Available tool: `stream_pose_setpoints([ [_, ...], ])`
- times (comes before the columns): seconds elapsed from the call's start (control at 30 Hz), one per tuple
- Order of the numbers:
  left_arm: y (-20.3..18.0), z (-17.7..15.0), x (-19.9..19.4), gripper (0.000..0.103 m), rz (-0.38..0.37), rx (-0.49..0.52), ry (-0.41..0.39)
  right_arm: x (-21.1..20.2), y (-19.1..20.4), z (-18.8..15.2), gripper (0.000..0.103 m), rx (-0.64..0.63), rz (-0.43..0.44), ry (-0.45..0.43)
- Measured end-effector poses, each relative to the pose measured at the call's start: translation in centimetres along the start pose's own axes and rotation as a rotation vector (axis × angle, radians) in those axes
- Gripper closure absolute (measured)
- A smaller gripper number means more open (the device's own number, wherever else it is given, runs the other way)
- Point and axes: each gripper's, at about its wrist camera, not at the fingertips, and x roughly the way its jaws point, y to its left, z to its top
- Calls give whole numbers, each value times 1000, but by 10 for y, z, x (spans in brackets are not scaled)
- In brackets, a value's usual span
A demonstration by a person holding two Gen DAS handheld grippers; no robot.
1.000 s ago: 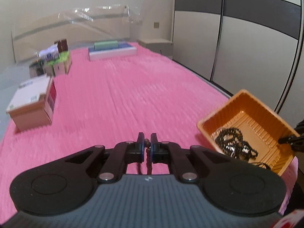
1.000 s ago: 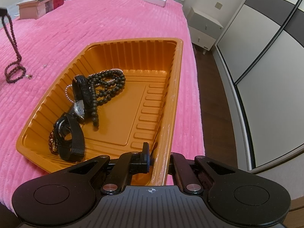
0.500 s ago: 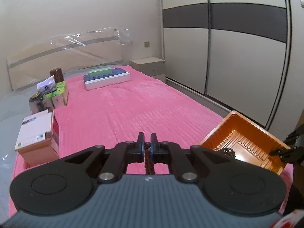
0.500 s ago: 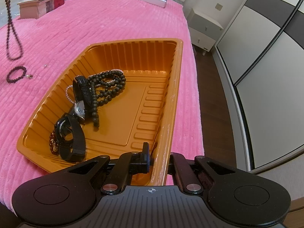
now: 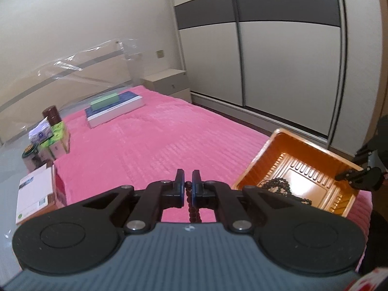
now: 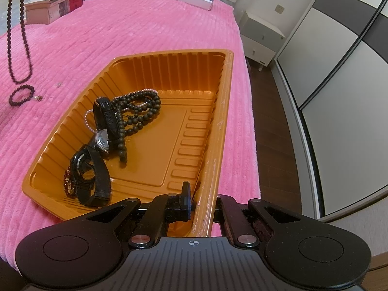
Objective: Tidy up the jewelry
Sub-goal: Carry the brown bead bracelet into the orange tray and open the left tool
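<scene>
- Pink ribbed bedspread [image 5: 150, 145] fills the left wrist view, wardrobe doors [image 5: 286, 55] beyond; more wall and wardrobe show ahead of the jaws than a second ago, less bedspread.
- Left gripper [image 5: 188, 188]: jaws nearly together, pinching a dark red bead strand [image 5: 193, 212] that hangs down between them, as before.
- Orange tray [image 5: 312, 154] sits right of these jaws and now looks flatter and lower in view.
- Right wrist view: right gripper [image 6: 197, 201] clamped on the tray's near rim, one jaw inside, one outside; unchanged.
- Ahead-left of its jaws, inside the tray: black bead necklace [image 6: 140, 111], two watches [image 6: 97, 150].
- Far left, the hanging strand has lifted clear of the bedspread; a small bead bracelet [image 6: 21, 95] lies below it.
</scene>
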Motion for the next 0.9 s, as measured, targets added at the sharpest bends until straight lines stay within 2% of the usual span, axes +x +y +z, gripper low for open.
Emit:
stream_pose_setpoints([
  [0.27,-28,24,9,98,-82,76,-12,0,1,0,99,0,0,0],
  [0.63,-97,77,37,98,-229,197,-55,-2,2,-1,99,1,1,-2],
  [0.9,-144,83,65,98,-349,316,-20,1,2,0,99,-5,4,1],
])
